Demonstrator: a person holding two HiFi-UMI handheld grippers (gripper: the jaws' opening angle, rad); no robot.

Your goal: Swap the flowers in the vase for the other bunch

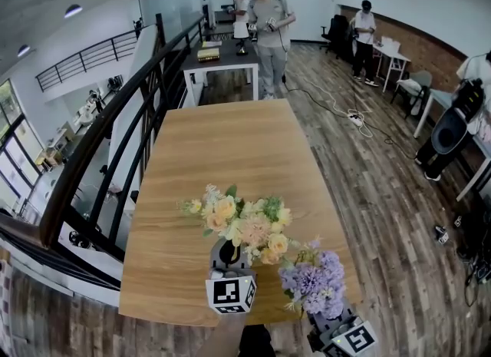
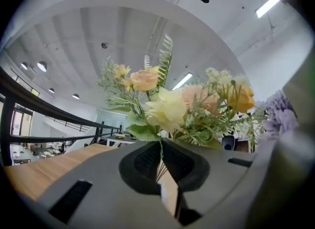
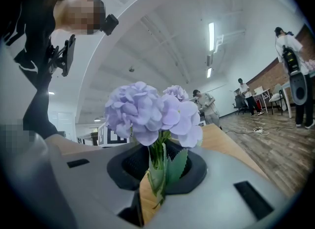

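I read the left gripper [image 2: 161, 149] clamped on the yellow bunch [image 2: 170, 109] stems and the right gripper [image 3: 158, 166] clamped on the purple bunch [image 3: 147, 112]. The dark shape [image 1: 227, 254] beneath is possibly the vase.

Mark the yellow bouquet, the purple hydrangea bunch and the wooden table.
yellow bouquet [image 1: 252, 229]: head view, middle blooms
purple hydrangea bunch [image 1: 311, 280]: head view, largest flower head
wooden table [image 1: 222, 148]: head view, bare top

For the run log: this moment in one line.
left gripper: shut on yellow-peach bouquet | right gripper: shut on purple hydrangea bunch
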